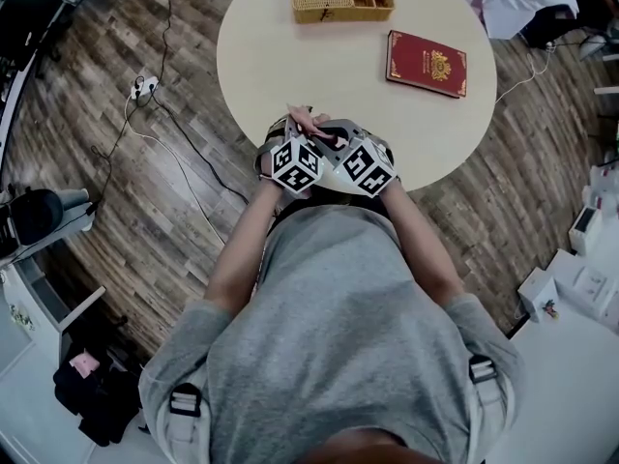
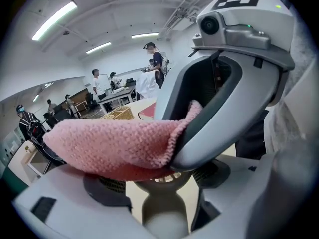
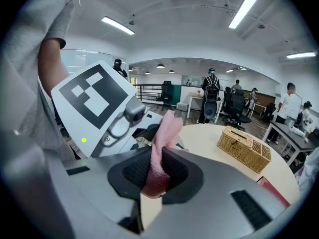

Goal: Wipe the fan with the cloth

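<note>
A pink knitted cloth (image 3: 160, 158) is pinched between the dark pads of my right gripper (image 3: 154, 179), and its free end stands up beyond them. In the left gripper view the same cloth (image 2: 114, 146) stretches out from the right gripper's jaws across and above my left gripper (image 2: 162, 188). The left gripper's pads (image 2: 104, 188) stand apart, and pale tabletop shows between them. In the head view both grippers are held close together, left gripper (image 1: 302, 129) and right gripper (image 1: 334, 138), over the near edge of the round table (image 1: 280, 61). No fan shows in any view.
A wicker basket (image 1: 340, 0) and a red book (image 1: 427, 63) lie on the far half of the table. Cables and a power strip (image 1: 143, 87) run over the wooden floor at the left. People, desks and chairs fill the room beyond.
</note>
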A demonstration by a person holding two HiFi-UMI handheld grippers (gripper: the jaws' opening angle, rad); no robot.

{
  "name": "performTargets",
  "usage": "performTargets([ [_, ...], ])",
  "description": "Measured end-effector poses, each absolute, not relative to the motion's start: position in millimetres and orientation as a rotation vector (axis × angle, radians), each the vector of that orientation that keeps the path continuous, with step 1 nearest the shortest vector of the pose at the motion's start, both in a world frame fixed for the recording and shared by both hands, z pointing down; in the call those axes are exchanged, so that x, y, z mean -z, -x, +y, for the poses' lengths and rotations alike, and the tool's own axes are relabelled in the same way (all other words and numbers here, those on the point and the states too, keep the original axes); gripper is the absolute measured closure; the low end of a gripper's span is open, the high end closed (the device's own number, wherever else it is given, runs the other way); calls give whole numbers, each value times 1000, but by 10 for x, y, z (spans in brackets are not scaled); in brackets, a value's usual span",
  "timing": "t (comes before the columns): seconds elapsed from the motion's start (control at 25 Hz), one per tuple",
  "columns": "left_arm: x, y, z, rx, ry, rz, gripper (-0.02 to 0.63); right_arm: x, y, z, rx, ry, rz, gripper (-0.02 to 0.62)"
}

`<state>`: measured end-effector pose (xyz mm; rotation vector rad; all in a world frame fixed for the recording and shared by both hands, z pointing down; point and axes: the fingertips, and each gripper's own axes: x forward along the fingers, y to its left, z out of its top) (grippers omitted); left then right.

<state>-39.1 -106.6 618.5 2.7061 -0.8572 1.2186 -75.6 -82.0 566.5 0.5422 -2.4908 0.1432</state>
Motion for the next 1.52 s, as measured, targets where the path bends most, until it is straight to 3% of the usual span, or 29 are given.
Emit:
performTargets([
  [0.64, -6080, 371, -1187, -1224, -2724, -888, 232, -5602, 448, -991, -100, -667, -2460, 554],
  [1.52, -6077, 180, -1008, -1270, -2782, -809, 232, -5564, 737, -804, -189, -494, -2515, 554],
])
